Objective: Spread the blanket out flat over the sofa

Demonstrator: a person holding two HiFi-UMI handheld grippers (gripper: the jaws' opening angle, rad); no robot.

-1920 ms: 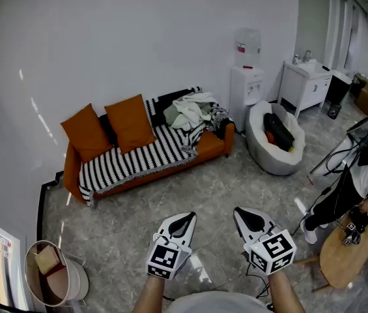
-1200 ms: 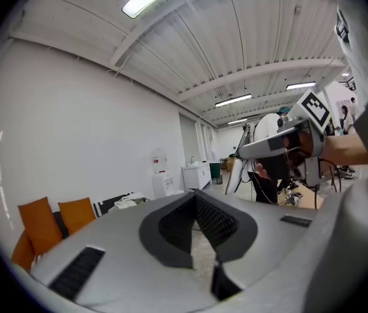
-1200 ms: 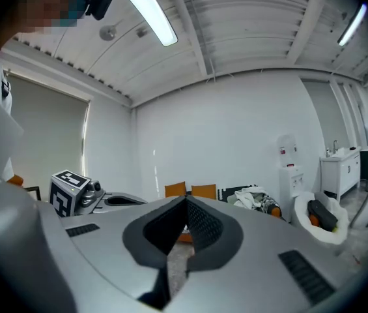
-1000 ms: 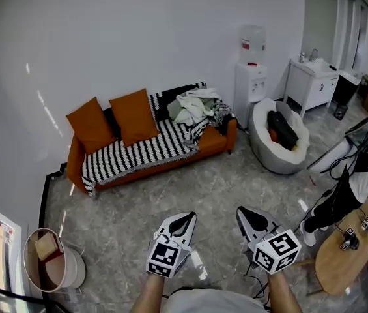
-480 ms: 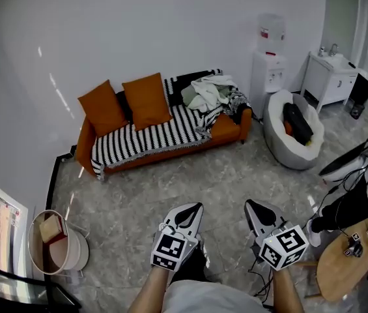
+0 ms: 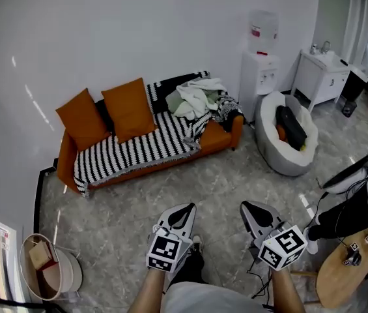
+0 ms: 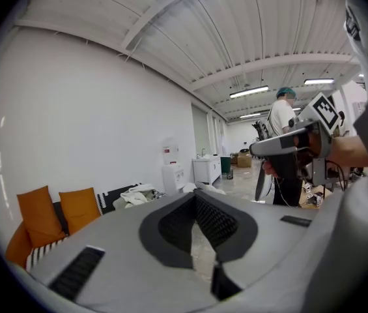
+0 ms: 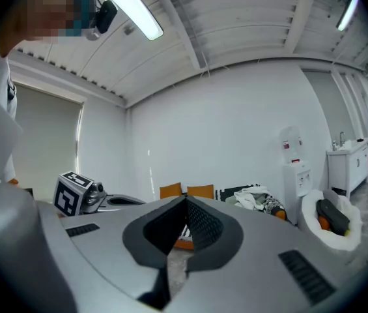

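Note:
An orange sofa (image 6: 217, 139) stands against the far wall, with two orange cushions (image 6: 130, 107) at its left. A black-and-white striped blanket (image 6: 138, 150) lies over the seat, bunched toward the right end. On that end sits a crumpled pale pile of cloth (image 6: 197, 98). My left gripper (image 6: 185, 209) and right gripper (image 6: 249, 207) are held low in front of me, far from the sofa, both shut and empty. The sofa shows small past the shut left gripper (image 7: 195, 197) and the right gripper (image 8: 185, 201).
A water dispenser (image 6: 260, 51) stands right of the sofa, then a round white pet bed (image 6: 269, 149) and a white sink cabinet (image 6: 320, 77). A bin (image 6: 43, 266) is at the lower left. A person (image 6: 359, 210) and a round wooden table (image 6: 343, 276) are at the right.
The view has swung sideways as I move over the floor, and a foot now shows below the grippers. Both grippers stay shut and empty in the same place before me.

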